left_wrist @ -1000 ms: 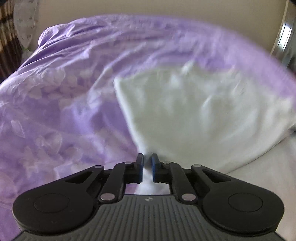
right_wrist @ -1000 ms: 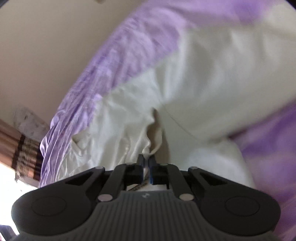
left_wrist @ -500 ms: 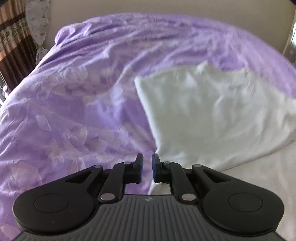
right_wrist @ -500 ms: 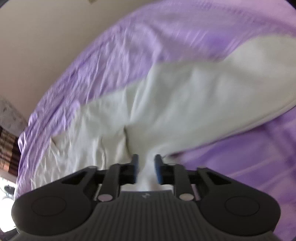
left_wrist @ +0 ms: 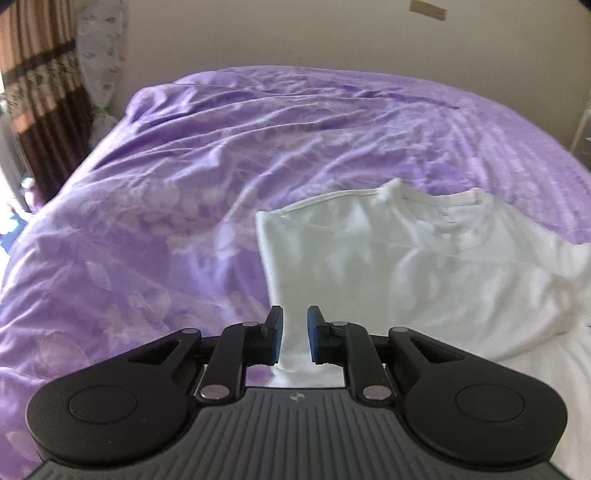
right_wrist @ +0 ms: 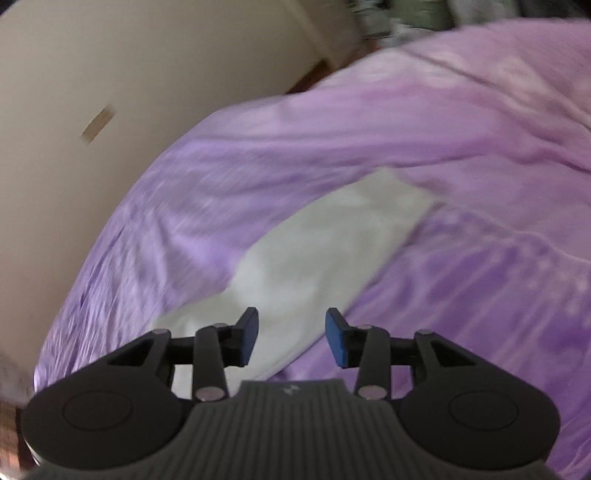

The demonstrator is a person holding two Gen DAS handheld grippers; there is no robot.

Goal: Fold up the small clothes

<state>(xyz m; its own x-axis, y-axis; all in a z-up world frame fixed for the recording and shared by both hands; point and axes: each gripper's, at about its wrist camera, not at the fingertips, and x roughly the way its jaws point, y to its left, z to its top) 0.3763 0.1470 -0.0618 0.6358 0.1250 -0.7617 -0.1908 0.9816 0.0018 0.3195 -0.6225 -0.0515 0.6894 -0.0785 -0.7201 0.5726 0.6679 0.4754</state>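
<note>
- Between the left gripper's (left_wrist: 295, 334) blue pads: a narrow gap, nothing pinched in it; jaws have just been opening and stand slightly apart, white cloth showing through the gap from below.
- Right gripper (right_wrist: 291, 338): jaws have just been opening too, now clearly spread (wider than the left), nothing clamped; the fabric seen between the pads lies lower down on the bed.
- White t-shirt (left_wrist: 424, 266) is the landmark: folded, lying flat on the purple bedspread (left_wrist: 184, 192), free of both grippers.
- Left view: the shirt's near left corner runs under the left gripper; its straight folded edge goes up and away from there, and the neckline sits at the shirt's far side.
- Right view (blurred): the shirt (right_wrist: 325, 254) shows as a long pale strip running diagonally away from the right gripper, its far end squared off; the right pad is off past the shirt's edge, over purple cloth.
- Bedspread surrounds the shirt on the left and far sides, creased, with a faint pale floral print left of the shirt.
- More white fabric (left_wrist: 535, 373) lies just right of and nearer than the shirt in the left view; cannot tell whether it is part of the shirt.
- Beyond the shirt, past the bed: beige wall (left_wrist: 295, 33).
- Far left of the shirt: brown striped curtain (left_wrist: 37, 92) at the frame edge.
</note>
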